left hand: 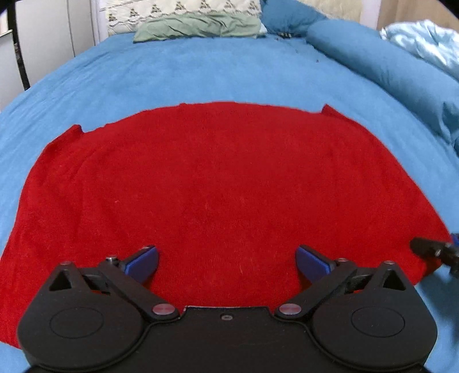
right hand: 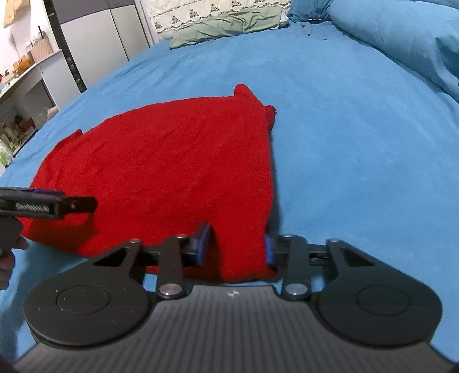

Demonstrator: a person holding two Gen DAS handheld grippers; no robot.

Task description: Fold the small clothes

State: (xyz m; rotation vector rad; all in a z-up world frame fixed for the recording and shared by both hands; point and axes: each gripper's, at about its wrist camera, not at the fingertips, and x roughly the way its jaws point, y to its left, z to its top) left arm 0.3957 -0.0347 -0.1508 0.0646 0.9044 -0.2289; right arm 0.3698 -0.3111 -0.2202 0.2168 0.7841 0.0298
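We see a red knitted garment [left hand: 223, 183] spread flat on a bed covered with a blue sheet [left hand: 200, 71]. In the left wrist view it fills the middle of the frame, its far edge running across the upper centre with a small corner sticking up at either end.

The left gripper [left hand: 228, 262] sits at the bottom centre of that view, above the near part of the garment. Its jaws stand wide apart with only flat red cloth showing between the blue pads [left hand: 143, 262]; nothing is pinched.

In the right wrist view, the right gripper [right hand: 235, 246] is at the lower centre of the frame, at the garment's near right corner. Its jaws are narrow, and a raised strip of the red cloth stands between the two blue pads [right hand: 203, 244], which appear to press it from both sides. The picture is a little blurred there.

At the left edge of the right wrist view, the left gripper pokes in level above the red cloth, with part of a hand [right hand: 8, 258] below it.

At the top of both views lie a green pillow [left hand: 198, 27] and a patterned cream one [left hand: 183, 10]. A rolled blue duvet [left hand: 381, 74] lies along the upper right. Shelves and a counter [right hand: 25, 83] stand at the upper left of the right wrist view.
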